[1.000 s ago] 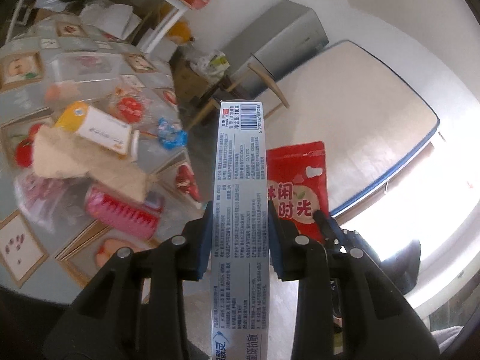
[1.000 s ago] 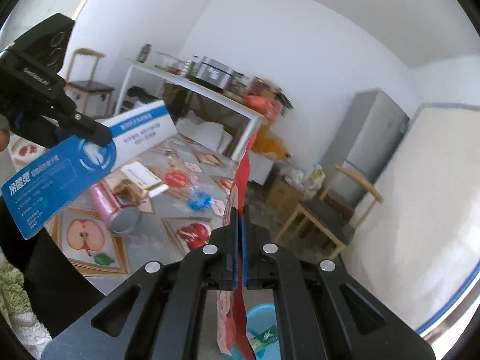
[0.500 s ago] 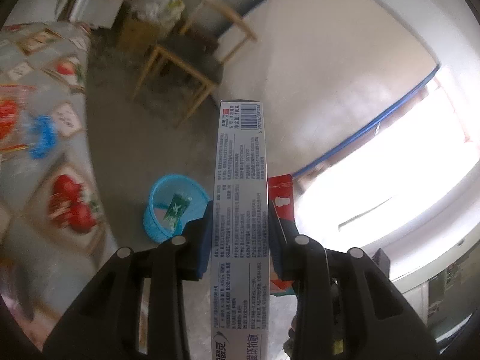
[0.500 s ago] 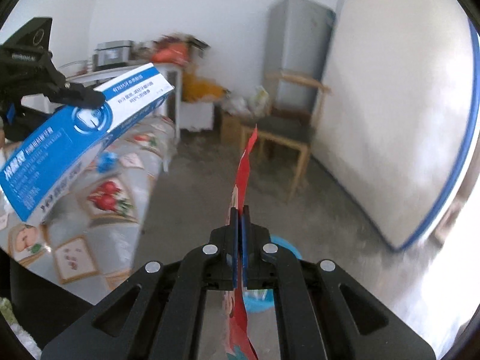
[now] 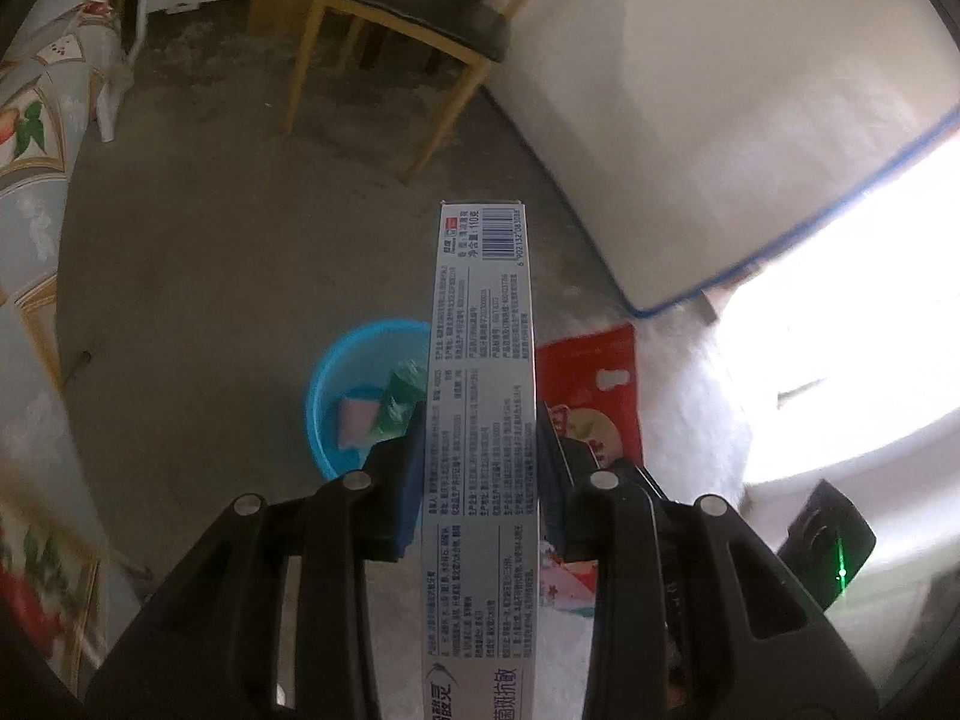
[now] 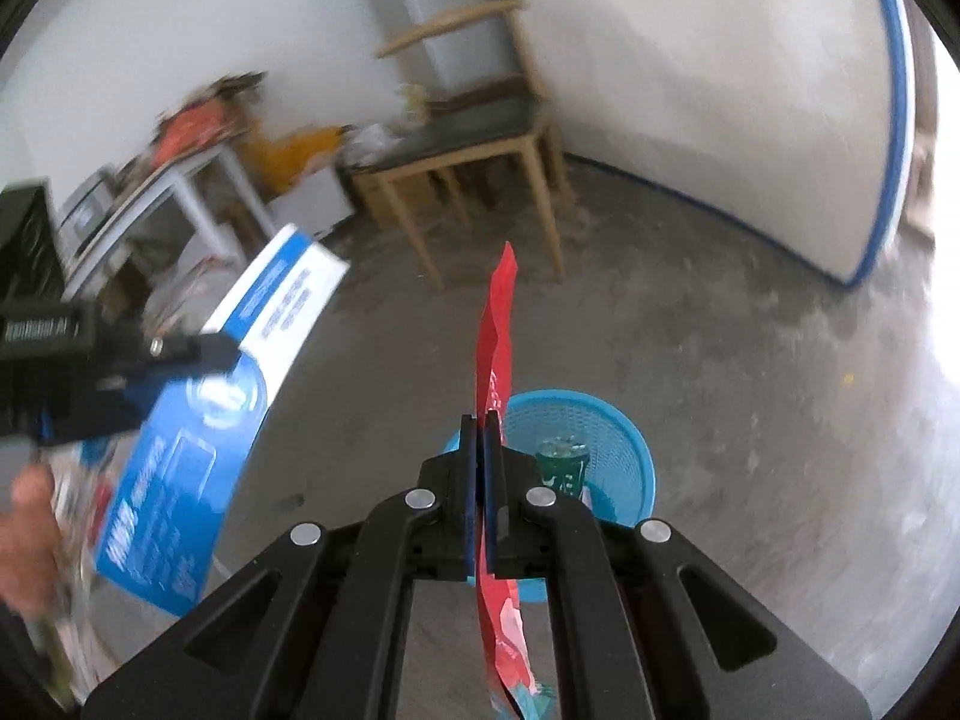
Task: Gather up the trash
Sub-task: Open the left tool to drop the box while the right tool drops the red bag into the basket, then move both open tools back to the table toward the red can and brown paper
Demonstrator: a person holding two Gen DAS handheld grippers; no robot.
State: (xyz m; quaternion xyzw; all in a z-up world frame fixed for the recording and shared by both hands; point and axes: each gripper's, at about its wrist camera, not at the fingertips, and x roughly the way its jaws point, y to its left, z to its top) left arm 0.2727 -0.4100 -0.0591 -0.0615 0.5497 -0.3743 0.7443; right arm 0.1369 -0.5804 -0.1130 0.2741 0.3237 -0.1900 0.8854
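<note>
Carrying trash toward the blue basket (image 5: 336, 420) on the floor ahead and below: the left gripper (image 5: 477, 468) is clamped on a toothpaste box (image 5: 483, 360), the right gripper (image 6: 479, 498) pinched on a red snack bag (image 6: 495, 348). Released off-centre, the long box may strike the rim and land outside.

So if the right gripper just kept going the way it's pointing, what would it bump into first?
Probably the blue basket on the floor: the right gripper, shut on the red wrapper, aims down at its near rim. Depth is hard to judge.
</note>
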